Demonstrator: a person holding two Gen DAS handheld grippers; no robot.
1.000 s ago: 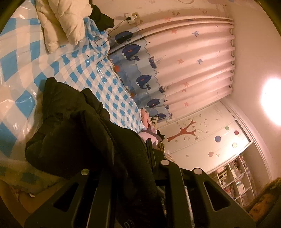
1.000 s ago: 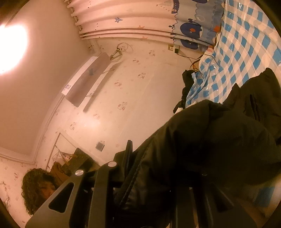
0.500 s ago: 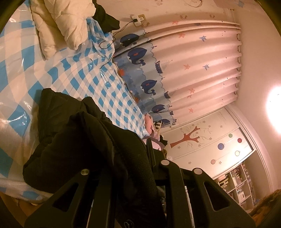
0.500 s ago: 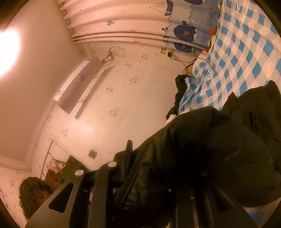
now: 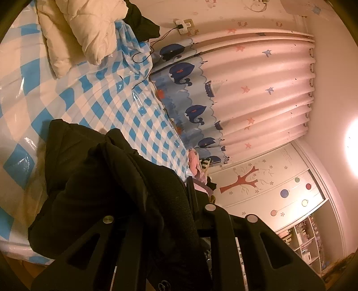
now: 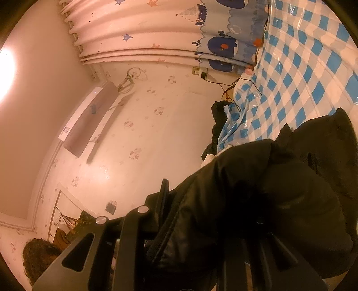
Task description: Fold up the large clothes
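Note:
A large black jacket [image 5: 94,192] lies bunched on the blue-and-white checked bed cover [image 5: 107,105], its near part lifted off the bed. My left gripper [image 5: 179,201] is shut on a thick fold of it; the fabric drapes over the left finger and only the right finger [image 5: 190,188] shows its tip. In the right wrist view the same jacket [image 6: 279,190] runs from the bed to my right gripper [image 6: 201,212], which is shut on its zipped edge. One finger [image 6: 164,190] shows; the other is hidden under the cloth.
A cream quilted garment [image 5: 80,29] and a dark item [image 5: 141,20] lie at the bed's far end by a wall socket [image 5: 184,25] with cables. A whale-print curtain [image 5: 235,94] hangs along the bed's far side. A person's head [image 6: 38,255] shows low in the right wrist view.
Both grippers have moved level with the jacket still held. Its far edge has slid lower over the checked cover in both views, and the room behind has shifted.

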